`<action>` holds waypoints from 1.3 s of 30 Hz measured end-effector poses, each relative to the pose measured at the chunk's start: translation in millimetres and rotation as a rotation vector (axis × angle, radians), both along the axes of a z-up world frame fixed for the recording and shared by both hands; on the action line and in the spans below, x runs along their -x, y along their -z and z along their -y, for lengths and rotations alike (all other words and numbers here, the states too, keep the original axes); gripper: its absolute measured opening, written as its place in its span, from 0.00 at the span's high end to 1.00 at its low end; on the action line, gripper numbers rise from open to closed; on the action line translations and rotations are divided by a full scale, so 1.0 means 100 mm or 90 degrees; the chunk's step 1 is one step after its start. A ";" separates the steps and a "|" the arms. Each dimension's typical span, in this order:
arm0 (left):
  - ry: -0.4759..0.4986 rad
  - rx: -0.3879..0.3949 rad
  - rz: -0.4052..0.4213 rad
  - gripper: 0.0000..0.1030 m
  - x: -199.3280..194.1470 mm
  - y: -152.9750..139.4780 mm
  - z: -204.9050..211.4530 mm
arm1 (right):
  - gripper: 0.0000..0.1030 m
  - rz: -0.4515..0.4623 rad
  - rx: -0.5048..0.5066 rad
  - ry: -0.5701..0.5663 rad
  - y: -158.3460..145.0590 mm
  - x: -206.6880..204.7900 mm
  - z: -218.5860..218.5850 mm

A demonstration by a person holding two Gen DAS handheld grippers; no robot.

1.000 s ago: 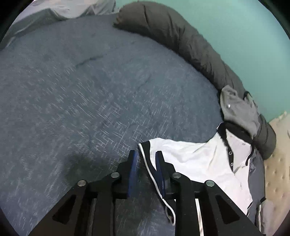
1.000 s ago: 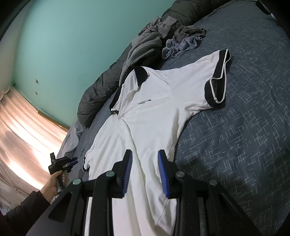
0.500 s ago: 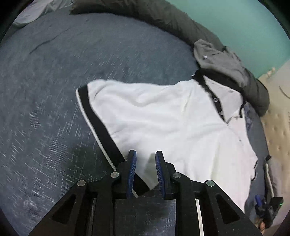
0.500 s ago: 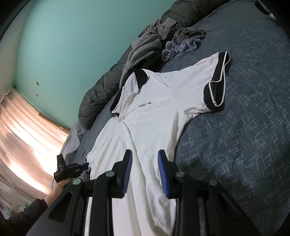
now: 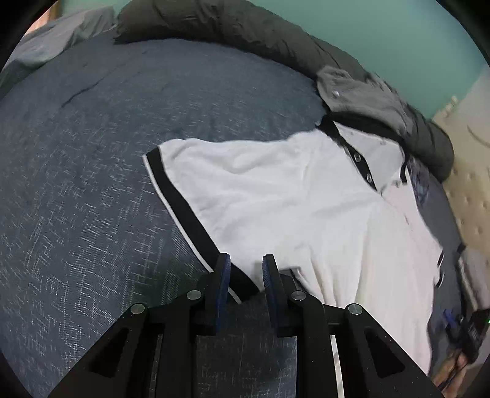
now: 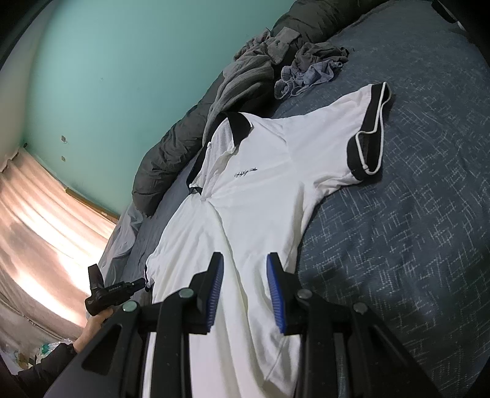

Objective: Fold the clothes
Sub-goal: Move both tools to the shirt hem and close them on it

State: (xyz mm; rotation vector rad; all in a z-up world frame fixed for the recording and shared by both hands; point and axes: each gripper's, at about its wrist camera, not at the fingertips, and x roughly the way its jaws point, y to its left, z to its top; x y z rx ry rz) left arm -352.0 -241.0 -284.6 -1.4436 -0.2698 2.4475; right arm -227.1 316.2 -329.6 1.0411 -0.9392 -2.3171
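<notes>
A white polo shirt (image 5: 284, 196) (image 6: 260, 196) with black collar and black sleeve cuffs lies face up, spread on the blue bedspread (image 5: 92, 183). My left gripper (image 5: 246, 267) is open at the near end of the left sleeve's black cuff (image 5: 180, 202), and the cuff's corner lies between its fingers. My right gripper (image 6: 244, 266) is open just over the shirt's lower body. The other sleeve (image 6: 367, 134) lies flat out to the right. In the right wrist view the left gripper (image 6: 114, 290) shows small at the shirt's far side, held by a hand (image 6: 92, 329).
A rolled dark grey duvet (image 5: 245, 27) (image 6: 171, 153) runs along the teal wall. Grey garments (image 5: 361, 91) (image 6: 245, 73) and a crumpled checked cloth (image 6: 309, 73) lie by the collar. A pale curtain (image 6: 39, 232) hangs at the left. Bare bedspread (image 6: 413, 229) lies right of the shirt.
The left gripper's view has swung from the sleeve's corner toward the whole shirt, and the sleeve now lies spread out flat. The right gripper has hardly moved.
</notes>
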 end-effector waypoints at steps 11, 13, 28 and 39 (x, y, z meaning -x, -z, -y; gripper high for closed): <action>-0.021 0.013 0.030 0.77 -0.11 0.03 0.13 | 0.72 0.003 0.003 -0.001 -0.06 -0.01 0.00; -0.026 0.009 0.030 0.77 -0.19 -0.05 0.17 | 0.72 0.007 0.000 -0.007 -0.11 -0.04 0.02; 0.049 -0.055 0.073 0.76 -1.59 -0.52 0.49 | 0.49 0.154 -0.165 -0.109 -0.41 -0.89 -0.29; 0.095 -0.058 0.115 0.71 -2.30 -0.54 0.60 | 0.49 0.246 -0.190 -0.167 -0.24 -1.50 -0.32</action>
